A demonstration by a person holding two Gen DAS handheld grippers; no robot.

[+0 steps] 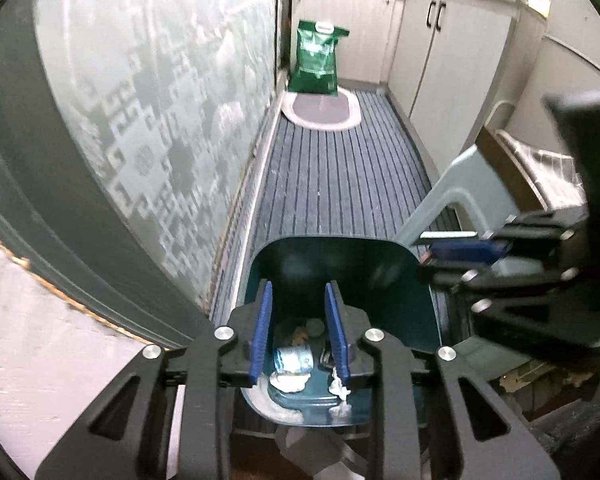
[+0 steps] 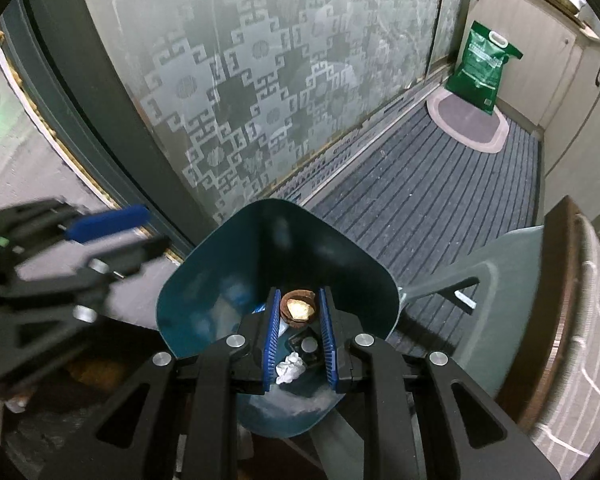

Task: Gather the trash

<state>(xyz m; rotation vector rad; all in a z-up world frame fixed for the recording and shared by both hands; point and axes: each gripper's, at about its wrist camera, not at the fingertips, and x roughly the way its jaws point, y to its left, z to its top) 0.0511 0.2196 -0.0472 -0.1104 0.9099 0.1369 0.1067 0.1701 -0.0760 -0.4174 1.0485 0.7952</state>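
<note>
**Jaw status and collection progress at the bin**

My left gripper (image 1: 298, 328) has its jaws spread with nothing between the pads; it hangs directly above the open teal bin (image 1: 380, 268). My right gripper (image 2: 299, 328) has its jaws pinched on a brown nut shell (image 2: 298, 310) with a pale piece inside, held over the mouth of the same bin.

Bin contents, as visible through the left wrist view: a crushed clear plastic bottle (image 1: 294, 360), crumpled white paper (image 1: 288, 380) and a few small dark or brown scraps that I cannot identify. A shred of white tissue (image 1: 338, 386) lies at the near end of the bin floor, below the right-hand pad; whether it touches that pad I cannot tell.

Progress assessment: several items are already deposited. The shell is the item in hand and is positioned for release, but not yet dropped. The striped floor mat (image 1: 340, 184) toward the green bag (image 1: 318, 62) shows no loose litter. A pale object lies just below the bin's near edge; it is too obscured to classify as trash. Remaining work appears small.
</note>
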